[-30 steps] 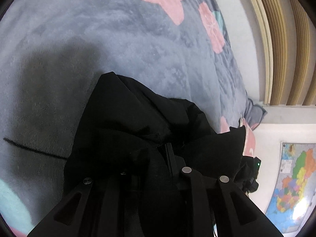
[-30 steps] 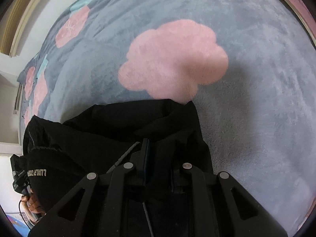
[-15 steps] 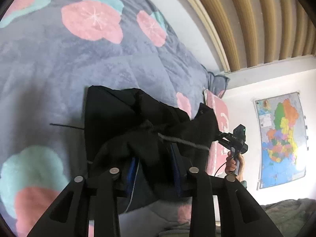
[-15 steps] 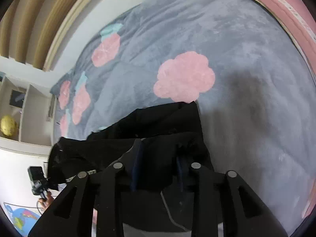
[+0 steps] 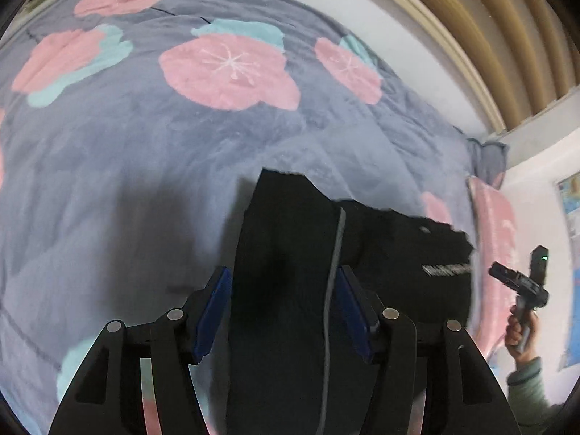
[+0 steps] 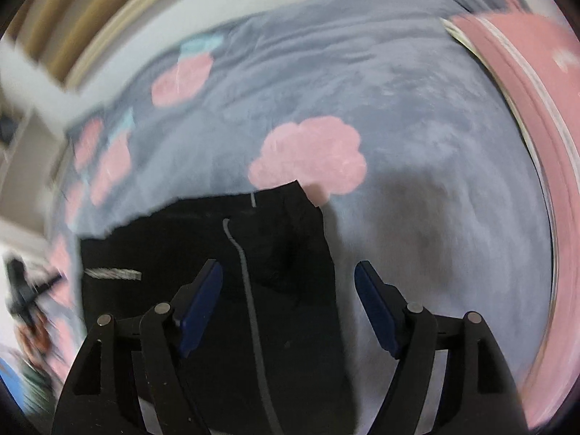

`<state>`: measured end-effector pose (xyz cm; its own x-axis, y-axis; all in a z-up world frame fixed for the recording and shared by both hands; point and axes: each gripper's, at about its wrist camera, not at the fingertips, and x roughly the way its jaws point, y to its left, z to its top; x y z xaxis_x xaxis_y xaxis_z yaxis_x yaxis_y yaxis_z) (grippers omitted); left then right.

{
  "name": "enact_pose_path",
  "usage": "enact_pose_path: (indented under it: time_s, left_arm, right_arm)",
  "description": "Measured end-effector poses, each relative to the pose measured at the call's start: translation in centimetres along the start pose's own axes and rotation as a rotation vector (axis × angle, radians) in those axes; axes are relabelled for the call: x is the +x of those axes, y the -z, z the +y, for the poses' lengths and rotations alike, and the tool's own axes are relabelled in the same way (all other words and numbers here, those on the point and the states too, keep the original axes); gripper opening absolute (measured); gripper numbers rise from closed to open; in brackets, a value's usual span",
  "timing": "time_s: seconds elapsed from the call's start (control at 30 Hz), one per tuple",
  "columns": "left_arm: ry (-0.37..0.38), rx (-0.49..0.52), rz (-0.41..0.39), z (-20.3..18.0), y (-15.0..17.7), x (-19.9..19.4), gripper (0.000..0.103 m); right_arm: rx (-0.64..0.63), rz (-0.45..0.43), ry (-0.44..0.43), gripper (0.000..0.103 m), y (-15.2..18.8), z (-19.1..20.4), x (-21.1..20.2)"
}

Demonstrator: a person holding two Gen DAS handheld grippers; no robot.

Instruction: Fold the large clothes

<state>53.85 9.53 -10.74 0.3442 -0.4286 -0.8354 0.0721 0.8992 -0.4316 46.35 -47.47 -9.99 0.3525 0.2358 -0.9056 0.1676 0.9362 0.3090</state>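
Black garment (image 5: 290, 253) laid on bed (image 5: 145, 166), lower centre of both frames. Left hand-held gripper (image 5: 282, 311) and right hand-held gripper (image 6: 290, 308) opening, pads clear of cloth. Risk judged: grey drawcord (image 6: 246, 290) snagged between fingers, fold dragged loose; loose upper edge left uneven.

Matt black cloth garment (image 5: 290, 253) lies on a soft, fuzzy fleece blanket (image 5: 145, 137).

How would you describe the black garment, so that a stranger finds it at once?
Find the grey bedcover with pink flowers. The black garment lies folded on it, under both opening grippers. It is the only dark thing there, with a grey drawstring and white lettering.
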Motion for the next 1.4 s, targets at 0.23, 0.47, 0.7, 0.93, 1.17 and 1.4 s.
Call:
enact_pose_path:
  time_s: [0.23,0.47,0.7,0.93,1.17,1.4]
  left_arm:
    - [0.045,-0.063,0.114,1.8,-2.0,5.8,0.061]
    - [0.005,-0.041,0.064,0.6,-0.9,6.8,0.019]
    - [0.127,-0.034,-0.198,-1.6,-0.3,-2.9,0.013]
    - [0.084,-0.068,-0.27,-2.3,-4.9,-1.7,0.012]
    - [-0.15,-0.049,-0.005,-0.1,-4.1,11.6,0.015]
    - [-0.127,-0.061,0.053,0.7,-5.1,11.2,0.028]
  right_arm:
    - [-0.1,0.067,-0.012,0.078,-2.3,-0.3,6.8]
    - [-0.162,0.037,0.051,0.023,-1.1,1.8,7.3]
    - [-0.232,-0.212,0.19,0.014,-1.3,4.7,-3.6]
    - [-0.216,-0.23,0.31,0.013,-6.6,5.8,0.3]
    - [-0.023,0.064,0.23,0.013,-6.4,1.2,13.9]
    - [-0.03,0.062,0.218,0.03,-5.4,1.6,12.1]
